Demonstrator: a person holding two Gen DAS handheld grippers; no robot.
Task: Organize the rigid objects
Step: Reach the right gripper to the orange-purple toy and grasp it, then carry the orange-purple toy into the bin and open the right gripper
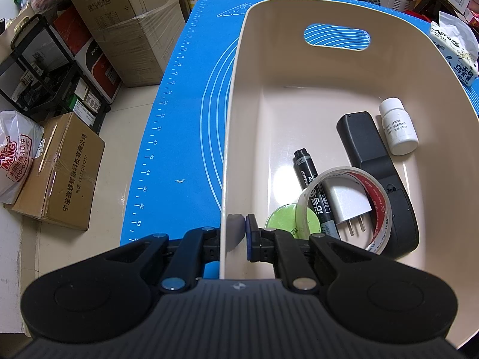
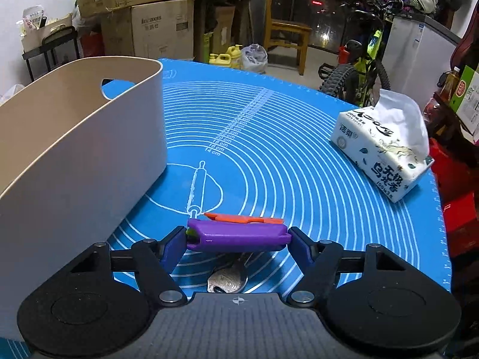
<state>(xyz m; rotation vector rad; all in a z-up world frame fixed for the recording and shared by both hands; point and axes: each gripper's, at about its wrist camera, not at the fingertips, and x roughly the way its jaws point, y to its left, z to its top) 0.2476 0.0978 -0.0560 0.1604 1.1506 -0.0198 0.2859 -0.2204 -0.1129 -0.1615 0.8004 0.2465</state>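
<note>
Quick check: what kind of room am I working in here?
Probably a home storage room or cluttered living space: stacked cardboard boxes, a bicycle and a wooden chair surround the table's blue mat.

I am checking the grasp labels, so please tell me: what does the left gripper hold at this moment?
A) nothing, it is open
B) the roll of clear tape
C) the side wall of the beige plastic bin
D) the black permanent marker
C: the left gripper is closed on the side wall of the beige plastic bin, one finger on each side.
</note>
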